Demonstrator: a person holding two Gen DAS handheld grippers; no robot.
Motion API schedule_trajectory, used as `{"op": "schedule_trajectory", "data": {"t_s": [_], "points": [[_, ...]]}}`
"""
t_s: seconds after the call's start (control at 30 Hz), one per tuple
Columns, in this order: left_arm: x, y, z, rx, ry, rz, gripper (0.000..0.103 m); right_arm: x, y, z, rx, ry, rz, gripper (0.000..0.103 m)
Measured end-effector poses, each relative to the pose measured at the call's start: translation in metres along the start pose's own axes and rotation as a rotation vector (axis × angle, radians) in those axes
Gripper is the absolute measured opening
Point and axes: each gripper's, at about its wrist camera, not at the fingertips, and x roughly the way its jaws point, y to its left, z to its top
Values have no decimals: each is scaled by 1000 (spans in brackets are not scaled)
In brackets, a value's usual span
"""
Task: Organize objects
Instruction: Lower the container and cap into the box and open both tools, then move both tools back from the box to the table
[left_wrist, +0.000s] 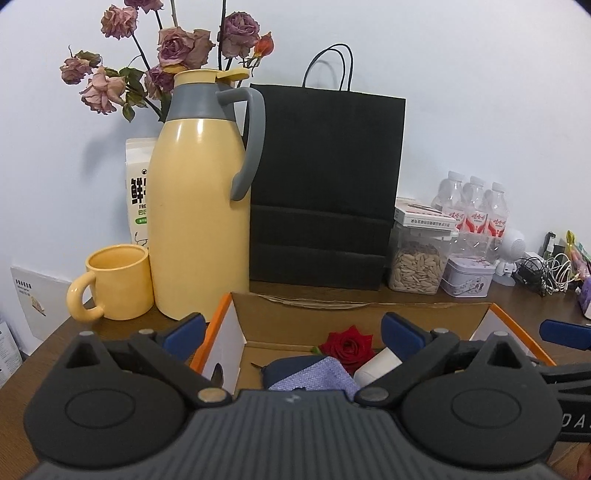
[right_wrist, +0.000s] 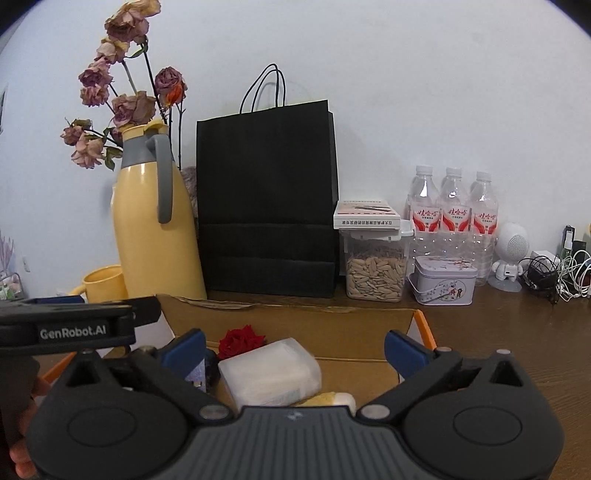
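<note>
An open cardboard box (left_wrist: 362, 314) with orange-edged flaps sits on the wooden table in front of me. Inside lie a red rose (left_wrist: 347, 345), a blue pouch with lilac cloth (left_wrist: 314, 376) and a white translucent pack (right_wrist: 269, 369). My left gripper (left_wrist: 293, 332) is open and empty above the box's left half. My right gripper (right_wrist: 295, 349) is open and empty above the box, with the white pack between its fingers but not gripped. The rose also shows in the right wrist view (right_wrist: 240, 339).
Behind the box stand a yellow thermos jug (left_wrist: 199, 206), a yellow mug (left_wrist: 114, 284), a black paper bag (left_wrist: 325, 184), a seed jar (right_wrist: 375, 273), a small tin (right_wrist: 443, 282), three water bottles (right_wrist: 454, 210), dried roses (left_wrist: 166, 48) and tangled cables (right_wrist: 554, 277).
</note>
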Motion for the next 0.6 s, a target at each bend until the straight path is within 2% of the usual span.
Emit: {"op": "schedule_trajectory", "data": {"t_s": [0.17,0.37,0.6], "points": [[-6,0,0,6,-13,-13,103,-3,-1,1,-2,-5,-1,103],[-32,5,-3,-3,-56,-35,103,-24,0,1,-16,-34,2,103],[-73,14,-27,16,-57,-54,103,-62,6,-18,-70,-52,16,103]]}}
